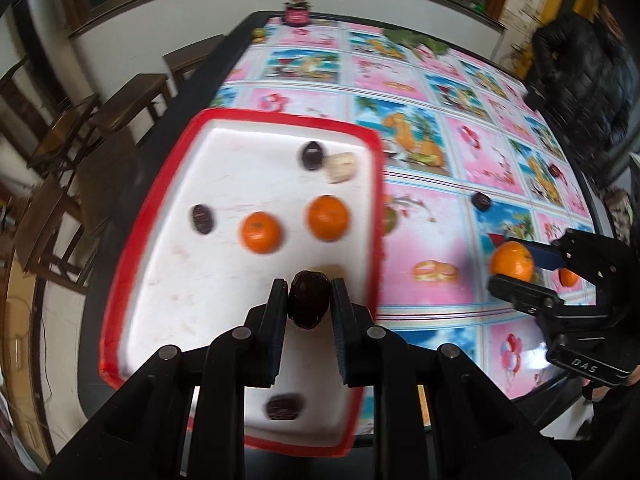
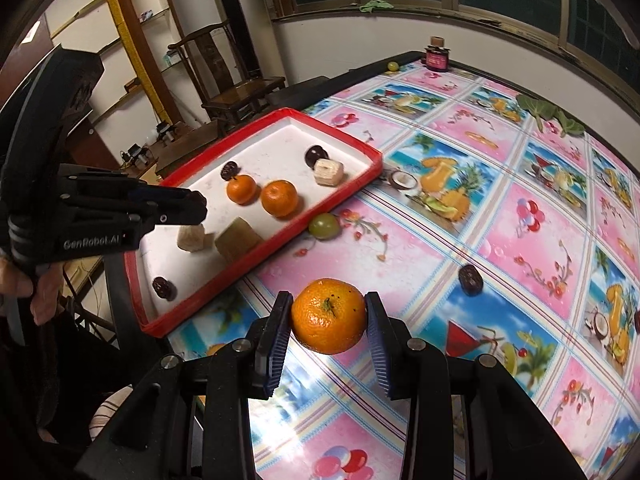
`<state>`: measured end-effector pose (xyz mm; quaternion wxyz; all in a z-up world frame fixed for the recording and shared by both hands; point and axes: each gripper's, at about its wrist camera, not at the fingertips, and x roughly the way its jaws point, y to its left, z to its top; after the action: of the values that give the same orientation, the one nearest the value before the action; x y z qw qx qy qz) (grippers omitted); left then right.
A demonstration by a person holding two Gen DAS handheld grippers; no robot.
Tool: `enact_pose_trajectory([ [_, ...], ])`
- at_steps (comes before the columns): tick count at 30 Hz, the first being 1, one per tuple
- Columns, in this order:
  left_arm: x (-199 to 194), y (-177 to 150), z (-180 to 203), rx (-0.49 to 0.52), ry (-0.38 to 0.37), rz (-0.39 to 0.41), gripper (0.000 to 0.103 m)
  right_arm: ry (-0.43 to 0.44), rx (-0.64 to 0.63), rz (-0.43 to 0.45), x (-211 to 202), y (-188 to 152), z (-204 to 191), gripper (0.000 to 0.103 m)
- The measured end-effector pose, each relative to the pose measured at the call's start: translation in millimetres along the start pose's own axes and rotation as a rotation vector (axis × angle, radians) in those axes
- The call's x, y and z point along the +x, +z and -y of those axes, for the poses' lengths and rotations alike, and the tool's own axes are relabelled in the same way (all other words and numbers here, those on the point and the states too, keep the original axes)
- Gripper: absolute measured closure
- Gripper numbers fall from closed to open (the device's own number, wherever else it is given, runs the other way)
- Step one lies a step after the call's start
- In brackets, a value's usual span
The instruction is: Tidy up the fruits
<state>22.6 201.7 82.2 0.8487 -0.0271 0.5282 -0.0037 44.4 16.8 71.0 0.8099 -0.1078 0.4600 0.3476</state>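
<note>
Right now two fruits are in the air at once. A dark wrinkled fruit (image 1: 309,300) sits pinched between the nearly closed pads of the left claw (image 1: 310,294), held over the near part of the red-rimmed tray (image 1: 376,184). An orange mandarin (image 2: 328,315) is clamped in the right claw (image 2: 327,312), whose fingers are partly spread around it, above the patterned counter (image 2: 520,220) just beside the tray's near corner.

Inside the tray lie two more mandarins (image 1: 328,217), several dark fruits (image 1: 202,219) and pale cut chunks (image 2: 329,171). Out on the counter, a green fruit (image 2: 325,225) rests against the tray's outer wall and another dark fruit (image 2: 470,278) lies well apart.

The step in hand looks like delivery. Next, the left claw likely needs to lower over a bare white patch and release, and the right must carry its mandarin over the red rim before letting go, without nudging the pieces already there.
</note>
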Motion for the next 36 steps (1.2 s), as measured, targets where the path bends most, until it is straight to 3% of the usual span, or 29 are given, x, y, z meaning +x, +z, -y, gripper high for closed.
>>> enact_pose_trajectory([
  [13, 17, -13, -64, -0.138, 0.041, -0.032, 0.084, 0.063, -0.037, 0.01, 21, 32, -23, 0.066],
  [19, 33, -12, -72, -0.165, 0.031, -0.052, 0.084, 0.089, -0.068, 0.015, 40, 68, -34, 0.066],
  [25, 42, -7, -77, -0.181, 0.032, -0.059, 0.084, 0.099, -0.046, -0.02, 86, 108, -38, 0.066],
  [36, 58, 0, -77, -0.178, 0.025, -0.079, 0.084, 0.075, -0.032, -0.063, 142, 129, -39, 0.066],
])
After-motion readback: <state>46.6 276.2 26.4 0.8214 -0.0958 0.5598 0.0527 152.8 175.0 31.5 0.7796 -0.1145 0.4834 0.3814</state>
